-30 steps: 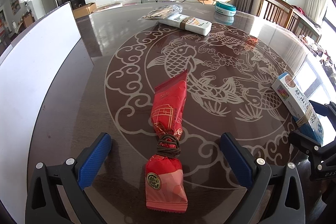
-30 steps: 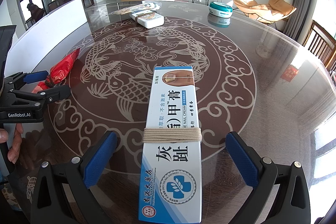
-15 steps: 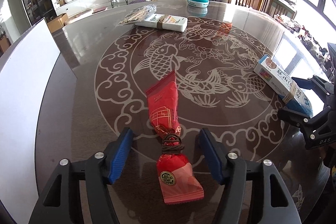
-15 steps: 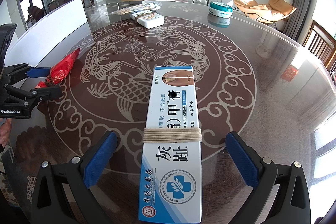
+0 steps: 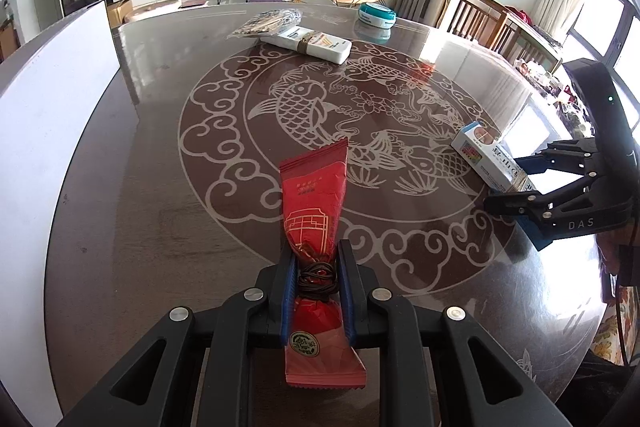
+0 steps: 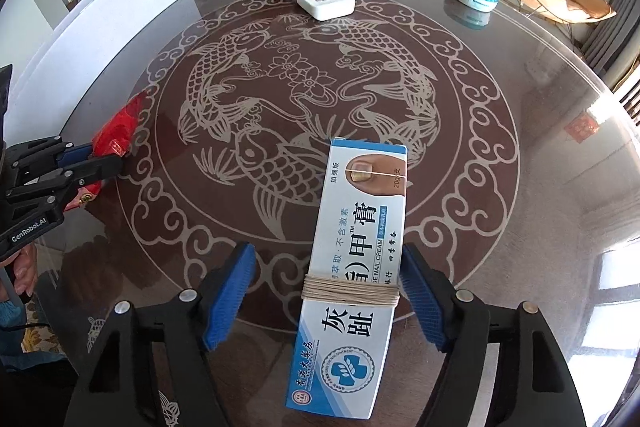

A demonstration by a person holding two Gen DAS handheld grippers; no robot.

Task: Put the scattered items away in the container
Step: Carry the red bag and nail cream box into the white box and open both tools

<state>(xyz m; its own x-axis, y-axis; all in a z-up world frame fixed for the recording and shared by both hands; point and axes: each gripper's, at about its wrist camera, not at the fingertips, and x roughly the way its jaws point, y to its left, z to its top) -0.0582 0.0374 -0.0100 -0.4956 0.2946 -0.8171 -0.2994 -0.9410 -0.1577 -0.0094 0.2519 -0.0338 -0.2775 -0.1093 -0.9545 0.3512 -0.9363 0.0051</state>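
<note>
Our left tongs (image 5: 317,289) pinch the red snack packet (image 5: 314,211) at its string-tied waist, while our right tongs (image 6: 326,301) are closing around the nail cream box (image 6: 352,259) on the worktop (image 6: 500,131).

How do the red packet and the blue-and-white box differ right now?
The red packet is a crinkled soft wrapper; the nail cream box is rigid carton. The packet's cord is dark, the box's pale. The left gripper pinches the packet; the right gripper's jaws are closing, one side short of the box. Both are cord-bound.
</note>
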